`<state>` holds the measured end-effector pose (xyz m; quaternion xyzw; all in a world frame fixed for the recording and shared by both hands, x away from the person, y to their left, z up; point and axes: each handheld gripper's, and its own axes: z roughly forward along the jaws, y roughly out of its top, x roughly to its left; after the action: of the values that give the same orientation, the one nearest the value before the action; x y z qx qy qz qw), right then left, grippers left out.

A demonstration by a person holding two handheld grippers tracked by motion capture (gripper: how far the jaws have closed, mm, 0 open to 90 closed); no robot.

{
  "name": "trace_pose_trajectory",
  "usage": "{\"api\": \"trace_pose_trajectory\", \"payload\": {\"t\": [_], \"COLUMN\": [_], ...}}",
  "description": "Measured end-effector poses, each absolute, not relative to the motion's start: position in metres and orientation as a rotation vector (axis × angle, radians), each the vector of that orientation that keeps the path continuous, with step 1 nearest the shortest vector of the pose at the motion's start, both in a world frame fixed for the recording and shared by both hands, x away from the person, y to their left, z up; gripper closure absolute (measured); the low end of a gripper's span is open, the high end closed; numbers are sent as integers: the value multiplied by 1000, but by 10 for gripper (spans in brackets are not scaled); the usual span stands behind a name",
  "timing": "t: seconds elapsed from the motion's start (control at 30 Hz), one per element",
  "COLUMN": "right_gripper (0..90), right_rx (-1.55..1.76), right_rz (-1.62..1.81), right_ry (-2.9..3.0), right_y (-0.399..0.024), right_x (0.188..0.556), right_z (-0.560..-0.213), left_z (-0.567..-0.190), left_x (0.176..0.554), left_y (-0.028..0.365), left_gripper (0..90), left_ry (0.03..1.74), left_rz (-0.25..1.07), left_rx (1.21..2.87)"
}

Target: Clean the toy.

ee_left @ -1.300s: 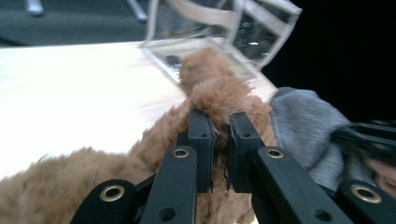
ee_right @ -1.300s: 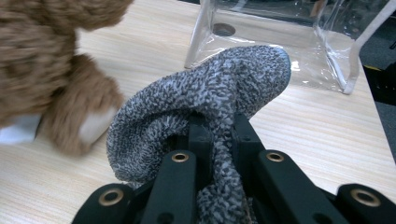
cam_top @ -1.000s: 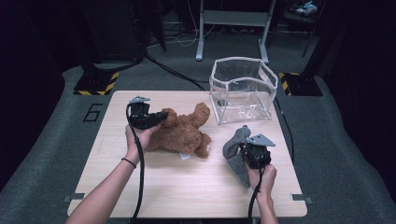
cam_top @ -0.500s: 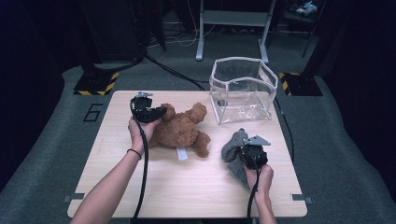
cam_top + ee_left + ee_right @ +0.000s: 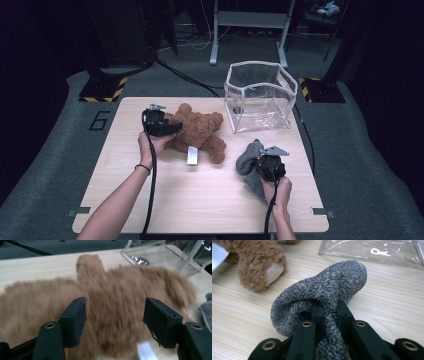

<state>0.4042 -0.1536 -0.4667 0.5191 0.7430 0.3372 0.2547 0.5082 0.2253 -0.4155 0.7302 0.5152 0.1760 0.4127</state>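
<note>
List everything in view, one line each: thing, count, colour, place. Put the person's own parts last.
table: 1, light wood, centre of the room
teddy bear: 1, brown with a white tag, lying on the table left of centre
sock: 1, grey, on the table right of centre
clear box: 1, see-through with pale edges, far right part of the table
floor mat: 1, grey, under the table
forearms: 2, reaching in from the near edge
left tool: 1, black, jaws just opened, apart on either side of the teddy bear
right tool: 1, black, jaws pinched shut on the sock
</note>
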Motion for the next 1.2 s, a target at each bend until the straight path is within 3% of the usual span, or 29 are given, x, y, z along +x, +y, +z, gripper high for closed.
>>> {"api": "trace_pose_trajectory", "payload": {"t": [0.17,0.57,0.73,0.87,0.93,1.0,1.2], "right_gripper": [805,805,805,806,807,807,809], "right_rx": [1414,1388,1380,1375,1382,1360,1352], "right_rz": [918,903,900,904,906,904,913], "right_ry": [2020,2034,2031,2030,2020,2028,2023], "right_y": [-153,-146,-147,-145,-143,-144,-143], "right_x": [403,401,400,398,397,398,397], "right_z": [-467,-465,-464,-462,-461,-460,-456], "left_z": [-437,-499,-506,-509,-508,-506,-499], "left_x": [488,477,472,467,466,465,460], "left_y": [219,196,185,179,176,173,168], "left_gripper": [314,300,337,515,735,873,900], "left_ry": [1284,1418,1377,1319,1283,1263,1197], "left_rz": [472,327,246,223,236,254,334], "left_rx": [1803,1799,1806,1836,1863,1885,1969]}}
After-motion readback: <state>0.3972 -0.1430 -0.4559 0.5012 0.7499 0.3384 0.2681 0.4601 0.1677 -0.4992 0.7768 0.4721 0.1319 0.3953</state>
